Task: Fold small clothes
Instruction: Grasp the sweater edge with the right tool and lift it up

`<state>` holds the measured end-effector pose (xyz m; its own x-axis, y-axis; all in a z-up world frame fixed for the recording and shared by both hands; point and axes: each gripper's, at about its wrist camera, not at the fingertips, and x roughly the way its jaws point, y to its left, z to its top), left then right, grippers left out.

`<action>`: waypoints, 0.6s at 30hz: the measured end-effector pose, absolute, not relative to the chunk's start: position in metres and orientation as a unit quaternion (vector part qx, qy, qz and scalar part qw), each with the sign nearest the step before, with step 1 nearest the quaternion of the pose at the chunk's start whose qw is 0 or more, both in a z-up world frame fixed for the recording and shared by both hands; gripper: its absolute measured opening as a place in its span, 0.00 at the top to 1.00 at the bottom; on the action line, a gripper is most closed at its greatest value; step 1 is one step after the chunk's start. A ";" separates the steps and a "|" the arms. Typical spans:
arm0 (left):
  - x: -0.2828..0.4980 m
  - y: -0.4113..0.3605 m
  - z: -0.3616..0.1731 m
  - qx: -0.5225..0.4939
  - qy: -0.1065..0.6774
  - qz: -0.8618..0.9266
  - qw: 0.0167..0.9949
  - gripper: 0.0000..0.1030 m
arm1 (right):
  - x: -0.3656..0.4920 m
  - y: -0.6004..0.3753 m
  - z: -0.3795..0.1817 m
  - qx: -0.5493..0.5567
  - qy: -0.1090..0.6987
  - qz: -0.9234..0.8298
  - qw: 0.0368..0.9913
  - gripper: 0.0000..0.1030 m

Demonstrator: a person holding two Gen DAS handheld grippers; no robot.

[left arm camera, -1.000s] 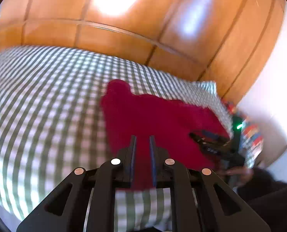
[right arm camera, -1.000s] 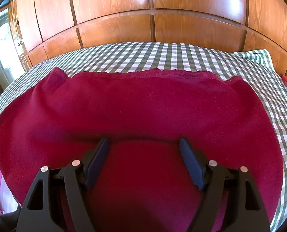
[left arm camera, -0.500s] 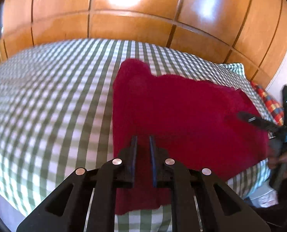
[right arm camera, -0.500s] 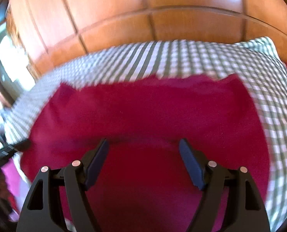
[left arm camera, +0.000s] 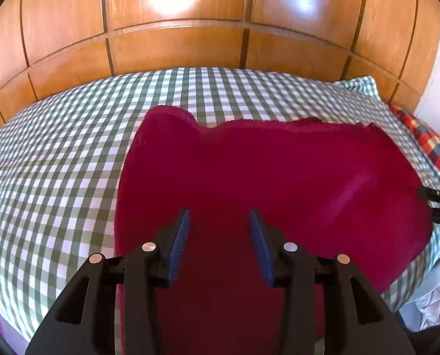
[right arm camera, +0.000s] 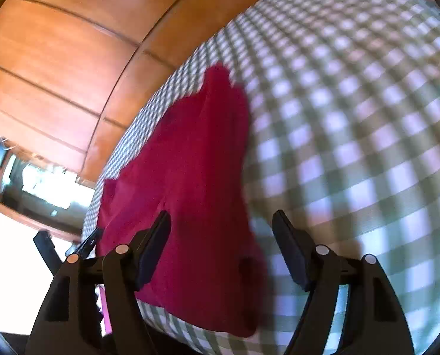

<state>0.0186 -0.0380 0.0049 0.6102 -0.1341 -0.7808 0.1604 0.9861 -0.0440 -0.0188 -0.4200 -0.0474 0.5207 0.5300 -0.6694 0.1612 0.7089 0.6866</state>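
A dark red fleece garment [left arm camera: 264, 171] lies spread on the green-and-white checked bed [left arm camera: 57, 162]. My left gripper [left arm camera: 219, 213] hovers over the garment's near left part. Its jaws are opening and nothing is pinched between them. In the right wrist view the garment [right arm camera: 184, 153] runs away to the upper left, blurred by motion. My right gripper [right arm camera: 221, 216] straddles its right edge from above with jaws wide, closing slightly, and not pressing on the cloth. That right gripper [left arm camera: 439, 204] shows dark at the left view's right border.
A panelled wooden wall [left arm camera: 175, 47] rises behind the bed. A red plaid cloth [left arm camera: 427, 145] and a checked pillow [left arm camera: 359, 88] lie at the far right. White fabric [left arm camera: 427, 290] hangs below the bed's right edge. A bright window [right arm camera: 42, 183] sits at left.
The left gripper's jaws went from nearly shut on the red cloth to open and moved further over the garment. The right gripper swung and rolled to the garment's right edge.
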 end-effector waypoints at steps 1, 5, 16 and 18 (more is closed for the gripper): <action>0.020 -0.039 0.004 0.018 0.435 -0.078 0.897 0.60 | -0.017 -0.416 -0.047 0.359 0.476 0.123 0.794 0.30; 0.022 -0.041 0.001 0.022 0.437 -0.073 0.896 0.60 | -0.007 -0.408 -0.048 0.348 0.485 0.136 0.791 0.47; 0.020 -0.040 -0.001 0.014 0.436 -0.074 0.897 0.60 | 0.003 -0.375 -0.035 0.343 0.489 0.150 0.788 0.69; 0.020 -0.039 0.000 0.010 0.435 -0.074 0.897 0.60 | 0.006 -0.370 -0.026 0.343 0.486 0.152 0.789 0.70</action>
<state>0.0198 -0.0394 -0.0005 0.6107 -0.1241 -0.7821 0.1422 0.9888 -0.0458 0.0057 -0.3700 -0.0261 0.4812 0.5737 -0.6628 0.0928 0.7185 0.6893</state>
